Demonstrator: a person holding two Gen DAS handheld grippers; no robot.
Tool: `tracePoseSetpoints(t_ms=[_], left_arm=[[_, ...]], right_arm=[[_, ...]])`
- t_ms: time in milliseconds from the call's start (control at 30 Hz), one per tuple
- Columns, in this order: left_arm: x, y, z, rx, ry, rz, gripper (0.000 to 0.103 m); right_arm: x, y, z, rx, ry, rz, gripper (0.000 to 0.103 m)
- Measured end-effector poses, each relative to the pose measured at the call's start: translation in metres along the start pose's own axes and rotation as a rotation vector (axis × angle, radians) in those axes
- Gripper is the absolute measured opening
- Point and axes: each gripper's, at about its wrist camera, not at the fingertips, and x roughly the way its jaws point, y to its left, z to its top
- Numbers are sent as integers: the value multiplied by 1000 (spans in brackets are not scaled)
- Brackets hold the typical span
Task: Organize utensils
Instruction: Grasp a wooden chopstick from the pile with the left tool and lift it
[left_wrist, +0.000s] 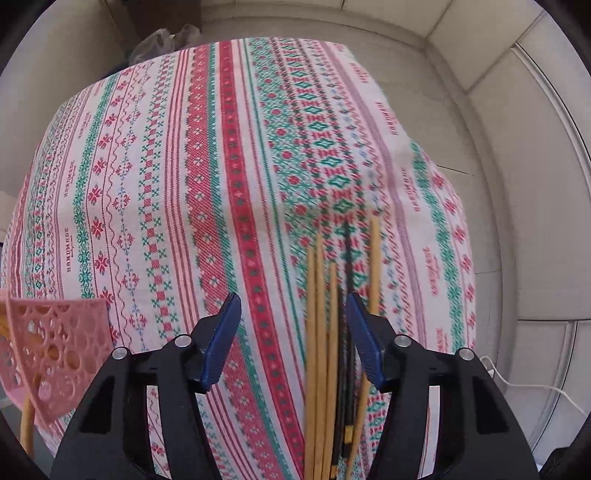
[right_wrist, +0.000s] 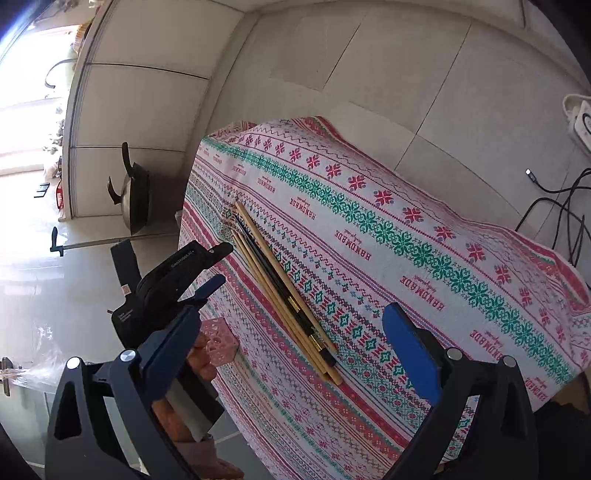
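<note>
A bundle of several chopsticks (left_wrist: 328, 350), tan wooden and black ones, lies on the patterned tablecloth (left_wrist: 207, 184). My left gripper (left_wrist: 293, 310) is open above the cloth, its right finger beside the bundle. In the right wrist view the chopsticks (right_wrist: 284, 291) lie in a diagonal row on the cloth. My right gripper (right_wrist: 299, 325) is open and empty, hovering over their thick ends. The left gripper (right_wrist: 214, 266) shows there at the table's left edge. A pink perforated holder (left_wrist: 55, 354) sits at the lower left, also seen in the right wrist view (right_wrist: 219, 339).
The table's edges drop to a tiled floor (right_wrist: 406, 74). A wok (right_wrist: 135, 199) leans on the floor at the left. Cables (right_wrist: 554, 206) and a power strip (right_wrist: 580, 118) lie at the right. A white cable (left_wrist: 535, 387) runs on the floor.
</note>
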Motion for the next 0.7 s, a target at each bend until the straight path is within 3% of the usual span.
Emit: tracePoseSetpoints(t_ms=[267,500,633,667,700], left_arm=[[17,-2,12,17,-15,43,42],[35,-13,27,67,-26,100,40],[35,-30,24,119,-52,135,33],[35,-34,22,126,-57,126,23],[35,-37,20,130,-53,81,5]], right_arm=[[18,4,-4,9,81,16,96],[15,-3,-1,46,66,11,96],[17,-5,1,51,61,-10,96],[17,-5,1,54,57,-17,96],[17,-6,2,59,52,-22,96]])
